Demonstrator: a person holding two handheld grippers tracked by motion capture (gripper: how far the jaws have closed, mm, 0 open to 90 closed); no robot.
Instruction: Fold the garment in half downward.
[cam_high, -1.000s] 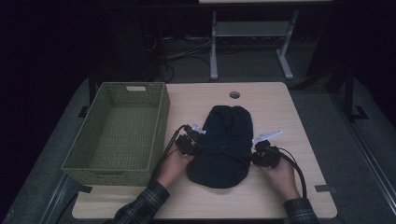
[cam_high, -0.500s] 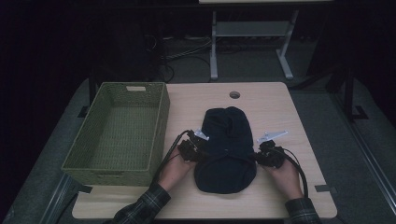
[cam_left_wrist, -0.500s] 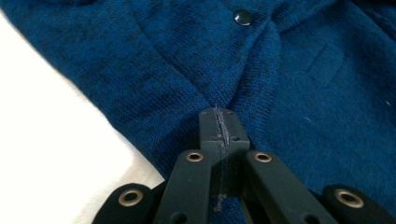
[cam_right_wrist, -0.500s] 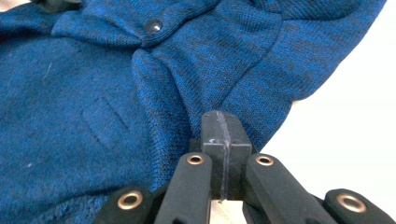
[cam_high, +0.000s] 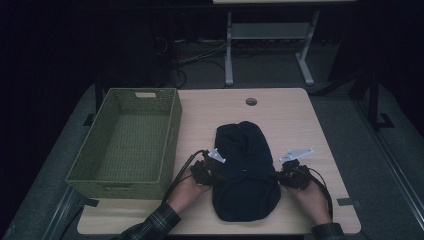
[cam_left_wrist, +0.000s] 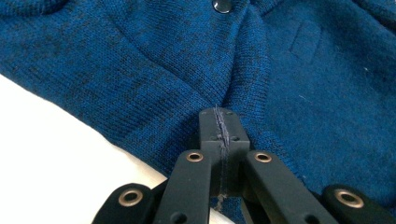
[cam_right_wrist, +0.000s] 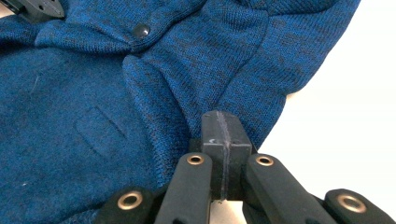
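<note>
A dark blue knit garment (cam_high: 245, 170) with snap buttons lies bunched on the table, near its front edge. My left gripper (cam_high: 212, 172) sits at the garment's left edge and my right gripper (cam_high: 286, 176) at its right edge, each in a hand. In the left gripper view the jaws (cam_left_wrist: 219, 123) are pressed together on a fold of the knit (cam_left_wrist: 140, 70), with blue thread showing in the seam between them. The right gripper (cam_right_wrist: 222, 128) is likewise shut, pinching the ribbed edge of the garment (cam_right_wrist: 210, 56). A snap button (cam_right_wrist: 140, 31) shows on the fabric.
A green woven basket (cam_high: 172, 130) stands on the table's left side with nothing in it. The wooden table (cam_high: 290, 120) has a cable hole (cam_high: 251, 101) at the back. A metal stand (cam_high: 265, 35) and cables lie on the dark floor beyond.
Both hands and the garment between them have slid toward the table's front edge. The jaws have stayed together throughout.
</note>
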